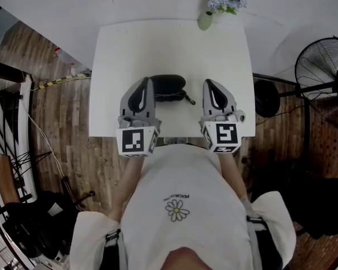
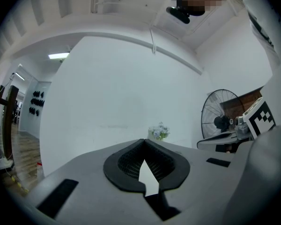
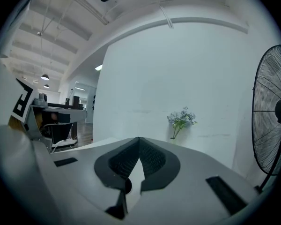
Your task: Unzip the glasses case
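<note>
White table (image 1: 174,44), with dark glasses case (image 1: 168,88) lying flat at its middle, seemingly zipped shut, small pull tab (image 1: 189,99) trailing off right end. Probably light, semi-stiff, apt to skid on smooth top: best pinned at one end and pinched by tab. Left gripper (image 1: 149,81) clenched on nothing at case's left end; right gripper (image 1: 207,83) likewise clenched, empty, near tab. Flower vase (image 1: 205,20) at far edge.
</note>
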### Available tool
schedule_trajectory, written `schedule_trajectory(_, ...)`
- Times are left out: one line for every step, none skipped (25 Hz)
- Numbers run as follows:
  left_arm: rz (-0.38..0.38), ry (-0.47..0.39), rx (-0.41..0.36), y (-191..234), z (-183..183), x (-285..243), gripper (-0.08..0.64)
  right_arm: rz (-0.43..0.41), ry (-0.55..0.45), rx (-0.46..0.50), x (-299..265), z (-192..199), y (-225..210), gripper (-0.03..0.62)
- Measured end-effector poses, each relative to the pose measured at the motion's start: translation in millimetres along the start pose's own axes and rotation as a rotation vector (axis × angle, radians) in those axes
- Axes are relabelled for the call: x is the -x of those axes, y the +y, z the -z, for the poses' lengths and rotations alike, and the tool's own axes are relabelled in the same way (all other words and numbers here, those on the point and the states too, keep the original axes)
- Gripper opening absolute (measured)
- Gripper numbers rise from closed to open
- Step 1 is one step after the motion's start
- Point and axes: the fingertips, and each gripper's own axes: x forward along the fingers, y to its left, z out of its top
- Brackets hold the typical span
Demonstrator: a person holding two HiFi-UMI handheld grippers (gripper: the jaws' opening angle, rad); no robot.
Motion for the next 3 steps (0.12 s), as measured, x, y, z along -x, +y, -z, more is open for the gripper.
schedule_trajectory(0.002, 0.001, -0.002, 0.7, 0.4, -0.4, 0.017, 0.006, 0.008, 0.001, -0.9, 1.7, -1.1, 0.008)
schedule_trajectory(0.004, 0.003, -0.006, 1.4, 0.9, -0.9, 0.017, 0.011, 0.016, 0.001, -1.8, 3.3, -2.1, 0.008)
schedule_trajectory(0.006, 0.005, -0.009, 2.1, 1.4, -1.4, 0.017, 0.016, 0.024, 0.001, -2.8, 4.8, -3.1, 0.008)
